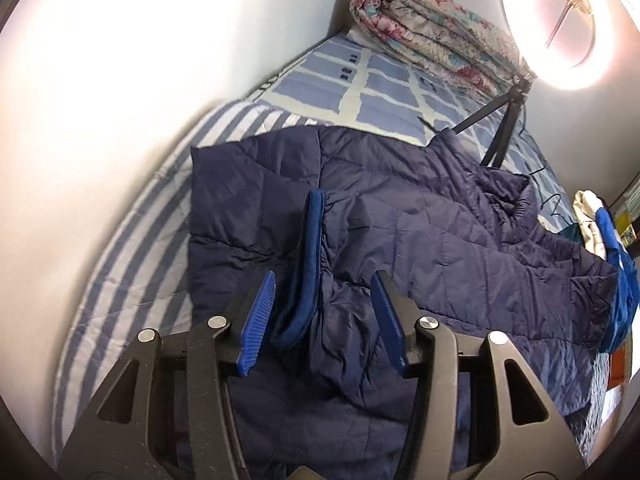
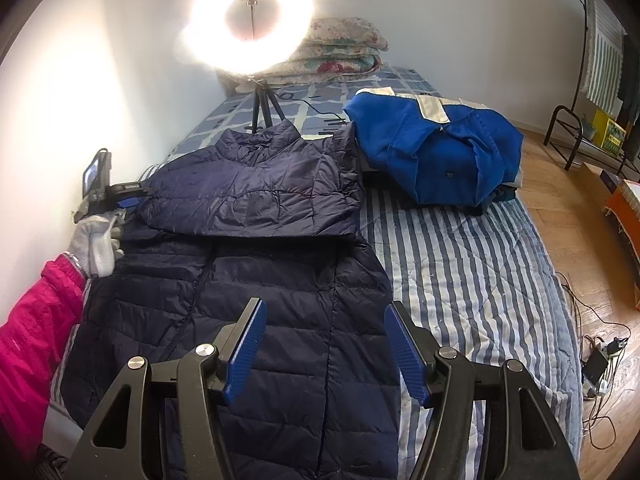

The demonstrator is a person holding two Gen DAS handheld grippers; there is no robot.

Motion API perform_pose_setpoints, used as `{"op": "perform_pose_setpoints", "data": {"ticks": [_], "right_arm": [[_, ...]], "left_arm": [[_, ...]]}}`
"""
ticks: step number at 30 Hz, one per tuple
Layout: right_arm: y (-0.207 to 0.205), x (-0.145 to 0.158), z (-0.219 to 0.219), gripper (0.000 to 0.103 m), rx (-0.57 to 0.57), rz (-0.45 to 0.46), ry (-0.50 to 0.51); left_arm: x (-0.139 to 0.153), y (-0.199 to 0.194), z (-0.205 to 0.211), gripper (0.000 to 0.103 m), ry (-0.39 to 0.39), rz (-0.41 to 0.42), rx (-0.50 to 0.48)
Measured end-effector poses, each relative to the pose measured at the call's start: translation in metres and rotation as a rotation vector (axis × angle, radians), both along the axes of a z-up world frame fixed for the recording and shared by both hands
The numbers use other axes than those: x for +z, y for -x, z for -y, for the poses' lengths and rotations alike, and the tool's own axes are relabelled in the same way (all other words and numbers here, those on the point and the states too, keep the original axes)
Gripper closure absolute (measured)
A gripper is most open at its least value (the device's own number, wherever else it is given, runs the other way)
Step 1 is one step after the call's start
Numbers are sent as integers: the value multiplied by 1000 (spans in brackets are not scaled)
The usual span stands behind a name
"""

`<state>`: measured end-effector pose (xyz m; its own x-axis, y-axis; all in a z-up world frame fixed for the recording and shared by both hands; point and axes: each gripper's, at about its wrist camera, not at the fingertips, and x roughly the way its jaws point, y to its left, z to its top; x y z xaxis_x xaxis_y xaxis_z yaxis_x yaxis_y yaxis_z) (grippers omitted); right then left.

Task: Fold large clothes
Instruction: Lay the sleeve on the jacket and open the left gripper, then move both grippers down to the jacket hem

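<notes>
A navy quilted puffer jacket (image 2: 256, 248) lies flat on the striped bed, sleeves folded across its upper part. In the left wrist view the jacket (image 1: 400, 240) fills the middle, with a sleeve's blue cuff (image 1: 308, 264) lying between the open fingers. My left gripper (image 1: 324, 316) is open just above that sleeve; it also shows at the jacket's left edge in the right wrist view (image 2: 120, 200). My right gripper (image 2: 324, 344) is open and empty above the jacket's lower right hem.
A ring light on a tripod (image 2: 256, 92) stands on the bed beyond the jacket's collar. Folded floral quilts (image 2: 340, 52) lie at the headboard. A pile of bright blue clothes (image 2: 436, 152) sits at the right. The wall (image 1: 100, 100) runs along the bed's left. Cables lie on the wooden floor (image 2: 600, 344).
</notes>
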<state>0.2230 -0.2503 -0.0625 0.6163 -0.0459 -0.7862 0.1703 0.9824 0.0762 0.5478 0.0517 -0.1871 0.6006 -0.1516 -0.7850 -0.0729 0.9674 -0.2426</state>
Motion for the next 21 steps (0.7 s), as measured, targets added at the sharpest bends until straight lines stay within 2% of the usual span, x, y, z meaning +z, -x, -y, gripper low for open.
{"op": "perform_pose_setpoints", "data": {"ticks": [5,13,16,19,21], "right_arm": [[4,1,8,38,-14,5,-26],[14,6,14,38,-25,37,8],[16,7,18,38,-33,53,3],[19,7,21,38,-40,65,13],[22,6,22,38,-44,71,32]], "left_arm": [[29,25,0,52,-29,30,-37],[86,87,-9,52,-60,97,-78],[102,115,-18,49,-67,107,-88],[114,144,-29,41,-82,118,-92],[118,165,-37,40,-92,119,-98]]}}
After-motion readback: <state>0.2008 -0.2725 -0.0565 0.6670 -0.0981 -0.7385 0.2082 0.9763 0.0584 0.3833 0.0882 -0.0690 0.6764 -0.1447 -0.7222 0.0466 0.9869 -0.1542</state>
